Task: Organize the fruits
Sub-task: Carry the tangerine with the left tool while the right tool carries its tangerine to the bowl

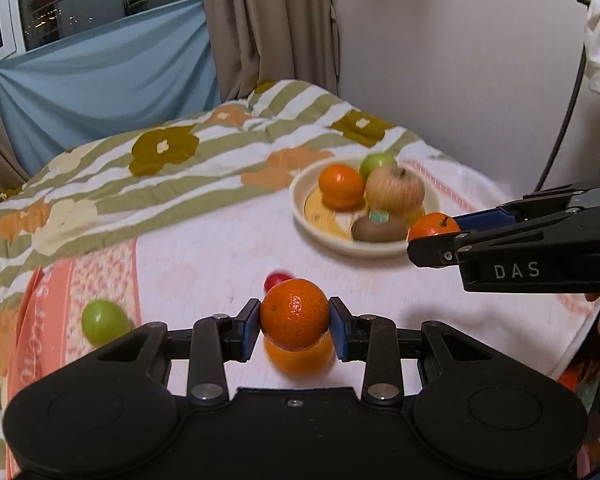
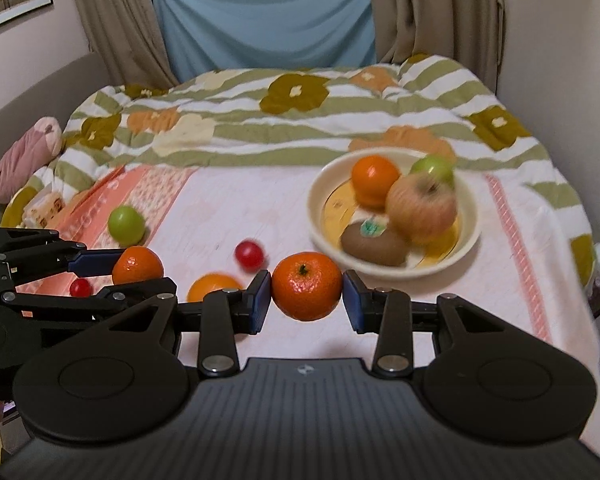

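Observation:
My left gripper [image 1: 294, 330] is shut on a mandarin [image 1: 294, 314] held above the cloth; another orange [image 1: 300, 358] lies on the cloth under it. My right gripper [image 2: 306, 306] is shut on a second mandarin [image 2: 307, 286], just in front of the cream bowl [image 2: 470, 236]. In the left wrist view the right gripper [image 1: 436, 236] holds that mandarin [image 1: 430, 226] at the bowl's [image 1: 300, 208] near rim. The bowl holds an orange [image 2: 374, 180], an apple [image 2: 422, 206], a green fruit [image 2: 434, 168] and a kiwi [image 2: 374, 246]. In the right wrist view the left gripper [image 2: 136, 276] holds its mandarin [image 2: 138, 265].
Loose on the pink cloth [image 2: 236, 208] lie a green fruit [image 2: 126, 222], a red fruit [image 2: 249, 254], a smaller red fruit [image 2: 80, 288] and an orange [image 2: 210, 286]. A striped flowered quilt [image 2: 300, 120] covers the bed behind. A pink soft toy [image 2: 24, 160] lies at the left.

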Motion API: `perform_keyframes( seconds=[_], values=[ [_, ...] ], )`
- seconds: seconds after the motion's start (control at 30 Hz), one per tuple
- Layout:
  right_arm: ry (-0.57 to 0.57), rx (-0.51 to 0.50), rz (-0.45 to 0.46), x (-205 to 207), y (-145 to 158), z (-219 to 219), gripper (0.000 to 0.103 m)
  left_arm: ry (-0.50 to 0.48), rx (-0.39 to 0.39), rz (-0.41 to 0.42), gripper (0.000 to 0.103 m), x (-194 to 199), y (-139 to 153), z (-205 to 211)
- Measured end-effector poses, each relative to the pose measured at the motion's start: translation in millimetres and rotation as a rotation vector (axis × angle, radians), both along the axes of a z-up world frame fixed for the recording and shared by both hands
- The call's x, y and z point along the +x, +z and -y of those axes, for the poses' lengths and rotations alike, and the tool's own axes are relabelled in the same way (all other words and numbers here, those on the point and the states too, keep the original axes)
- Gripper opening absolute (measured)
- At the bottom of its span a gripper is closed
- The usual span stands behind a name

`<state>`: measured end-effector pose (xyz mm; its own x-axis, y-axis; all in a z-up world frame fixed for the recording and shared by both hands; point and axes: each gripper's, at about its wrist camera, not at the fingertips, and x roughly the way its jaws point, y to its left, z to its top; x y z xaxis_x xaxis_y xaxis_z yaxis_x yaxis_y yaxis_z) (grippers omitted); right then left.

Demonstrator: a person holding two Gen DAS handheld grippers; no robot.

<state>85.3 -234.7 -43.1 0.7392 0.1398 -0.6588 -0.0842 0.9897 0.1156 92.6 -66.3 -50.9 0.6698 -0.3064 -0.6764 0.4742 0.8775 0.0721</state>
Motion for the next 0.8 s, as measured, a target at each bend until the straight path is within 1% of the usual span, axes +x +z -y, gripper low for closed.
perform_keyframes(
  seconds=[0.2,0.43,0.6,0.8],
  values=[
    [0.015,-0.012,0.03,24.3,18.7,33.7,0.054,0.02,-0.026,0.01,0.04,24.3,14.0,28.4],
    [0.057,-0.026,0.049,71.5,28.9,71.0,0.054,0.061,-0.037,0.011,0.04,61.1,18.0,64.1],
    [0.1,-0.034,0.049,113.2,24.8,93.9,0.054,0.092,-0.027,0.013,0.04,91.8,11.1,86.3],
    [0.156,-0.034,0.032,160.5,7.4,111.4,0.054,0.137,-0.02,0.0,0.04,131.5,-3.0,110.9]
  ],
)
